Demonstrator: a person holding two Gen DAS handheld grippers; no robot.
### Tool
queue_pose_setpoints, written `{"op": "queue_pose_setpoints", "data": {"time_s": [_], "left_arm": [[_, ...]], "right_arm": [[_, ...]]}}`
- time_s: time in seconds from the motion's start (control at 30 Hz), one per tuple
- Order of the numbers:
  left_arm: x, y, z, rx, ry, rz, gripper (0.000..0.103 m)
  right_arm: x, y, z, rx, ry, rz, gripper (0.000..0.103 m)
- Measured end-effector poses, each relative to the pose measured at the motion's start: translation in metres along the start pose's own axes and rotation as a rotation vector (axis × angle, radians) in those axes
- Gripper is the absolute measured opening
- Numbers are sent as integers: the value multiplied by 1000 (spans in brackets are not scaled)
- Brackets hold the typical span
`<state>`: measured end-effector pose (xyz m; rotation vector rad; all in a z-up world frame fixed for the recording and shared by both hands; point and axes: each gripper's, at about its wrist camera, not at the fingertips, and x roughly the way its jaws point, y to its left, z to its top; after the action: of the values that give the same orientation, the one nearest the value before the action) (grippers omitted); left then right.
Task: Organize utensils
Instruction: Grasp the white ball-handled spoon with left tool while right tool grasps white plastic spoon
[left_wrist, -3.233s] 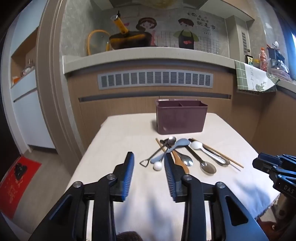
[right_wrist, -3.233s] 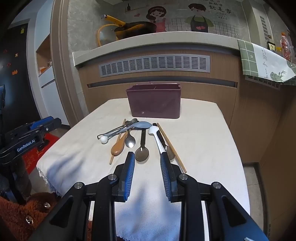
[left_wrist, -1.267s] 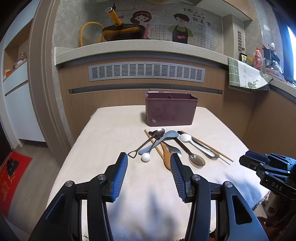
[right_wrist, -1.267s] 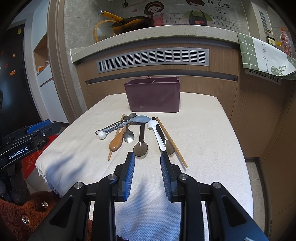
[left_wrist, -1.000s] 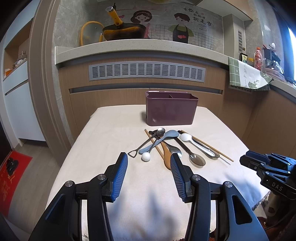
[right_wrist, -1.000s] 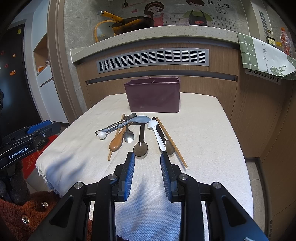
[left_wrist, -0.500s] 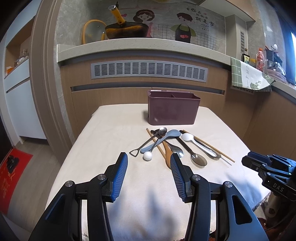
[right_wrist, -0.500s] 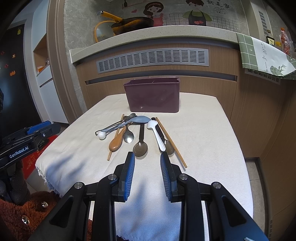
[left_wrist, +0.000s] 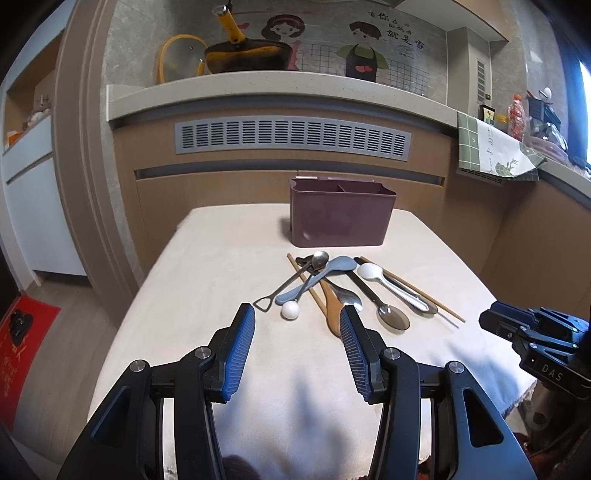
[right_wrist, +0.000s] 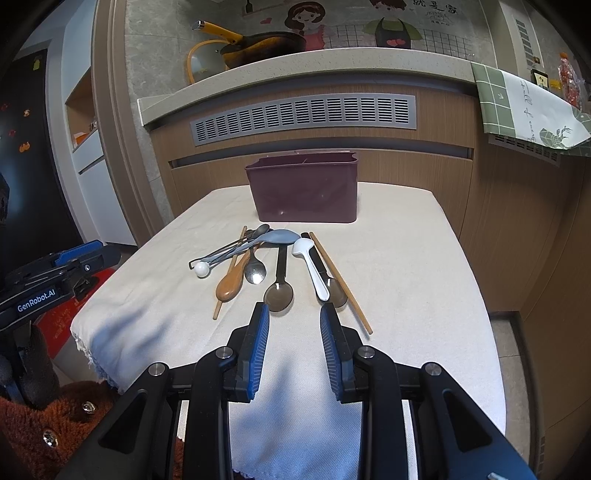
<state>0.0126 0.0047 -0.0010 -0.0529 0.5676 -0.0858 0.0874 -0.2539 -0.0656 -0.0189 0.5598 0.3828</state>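
A heap of utensils lies mid-table on a cream cloth: a blue-grey spoon (left_wrist: 334, 266), a wooden spoon (left_wrist: 333, 308), a white spoon (left_wrist: 373, 272), metal spoons, a white-balled stick (left_wrist: 290, 309) and wooden chopsticks (right_wrist: 340, 281). Behind them stands a maroon divided holder (left_wrist: 341, 216), also in the right wrist view (right_wrist: 304, 192). My left gripper (left_wrist: 297, 318) hovers open just short of the heap, nothing between its pads. My right gripper (right_wrist: 294, 312) is open too, near a dark-handled metal spoon (right_wrist: 279, 291).
The cloth-covered table (left_wrist: 207, 280) ends close behind the holder at a wooden counter front with a grey vent (left_wrist: 291, 139). A pan (left_wrist: 245, 55) sits on the ledge above. Floor and a red mat (left_wrist: 22, 343) lie left; a green towel (right_wrist: 524, 110) hangs right.
The left wrist view has shifted slightly, with the utensils and holder drifting a little right in the frame. The right gripper has stayed put. Both grippers remain open.
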Motion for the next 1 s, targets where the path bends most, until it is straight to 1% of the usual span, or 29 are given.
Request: {"op": "queue_pose_setpoints", "data": {"time_s": [0.07, 0.13, 0.2, 0.3, 0.33, 0.37, 0.43, 0.5, 0.53, 0.6, 0.7, 0.83, 0.9, 1.0], "left_arm": [[7, 2, 5, -6, 8, -33, 49], [12, 2, 10, -2, -19, -48, 49], [19, -1, 18, 26, -60, -59, 49], [38, -9, 28, 78, -74, -76, 50], [46, -10, 31, 87, -60, -90, 50], [58, -11, 34, 96, -30, -115, 50], [84, -12, 37, 106, 45, -158, 50], [109, -6, 38, 108, 129, -181, 50], [116, -3, 36, 107, 156, -176, 50], [128, 7, 28, 107, 191, -143, 50], [137, 17, 15, 83, 213, -106, 50], [150, 17, 1, 74, 246, -80, 50], [157, 17, -2, 77, 254, -65, 50], [162, 18, -1, 63, 272, -61, 50]], "right_arm": [[2, -1, 4, -15, -8, -16, 27], [5, -4, 10, -31, -14, -28, 27], [11, -9, 18, -44, -14, -44, 27], [20, -16, 28, -44, -6, -47, 27], [24, -20, 31, -39, 1, -48, 27], [29, -23, 33, -35, 6, -52, 27], [35, -28, 35, -27, 17, -55, 27], [42, -33, 36, -19, 32, -56, 27], [46, -35, 35, -14, 44, -56, 27], [53, -39, 34, -7, 62, -50, 27], [65, -43, 30, 5, 89, -42, 27], [85, -48, 30, 40, 132, -16, 27], [92, -49, 30, 56, 150, 1, 27], [93, -45, 29, 49, 151, 6, 27]]}}
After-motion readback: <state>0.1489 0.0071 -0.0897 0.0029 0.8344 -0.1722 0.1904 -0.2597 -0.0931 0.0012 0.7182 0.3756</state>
